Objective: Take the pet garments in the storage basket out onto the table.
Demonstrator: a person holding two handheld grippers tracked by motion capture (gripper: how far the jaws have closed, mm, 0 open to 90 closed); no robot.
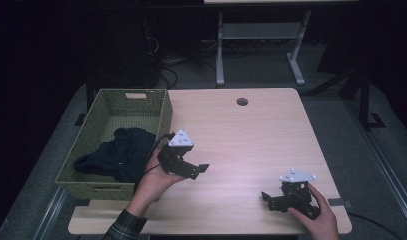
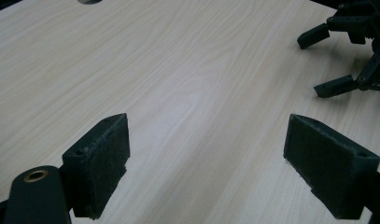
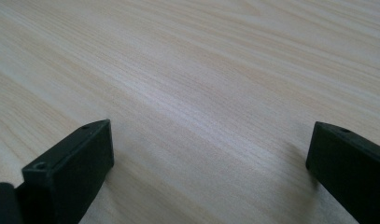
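Note:
My left gripper (image 1: 198, 171) hovers just right of a green woven basket (image 1: 163, 117), held in a hand that comes from a plaid sleeve. In the left gripper view, this gripper (image 2: 208, 128) is open, with bare wood between its jaws. Near the table's front right, a hand holds my right gripper (image 1: 267, 200) low over the wood, pointing left. In the right gripper view, the right gripper (image 3: 211, 130) is open with nothing between its jaws. It also appears in the left gripper view, where the right gripper (image 2: 346, 56) sits far off at the upper right. A dark cloth (image 1: 118, 152) lies bunched inside the basket.
The light wooden table (image 1: 241, 140) has a round cable hole (image 1: 242, 102) near its back edge. The basket takes up the table's left side. Behind the table stands a second desk's grey metal frame (image 1: 256, 50) on a dark floor.

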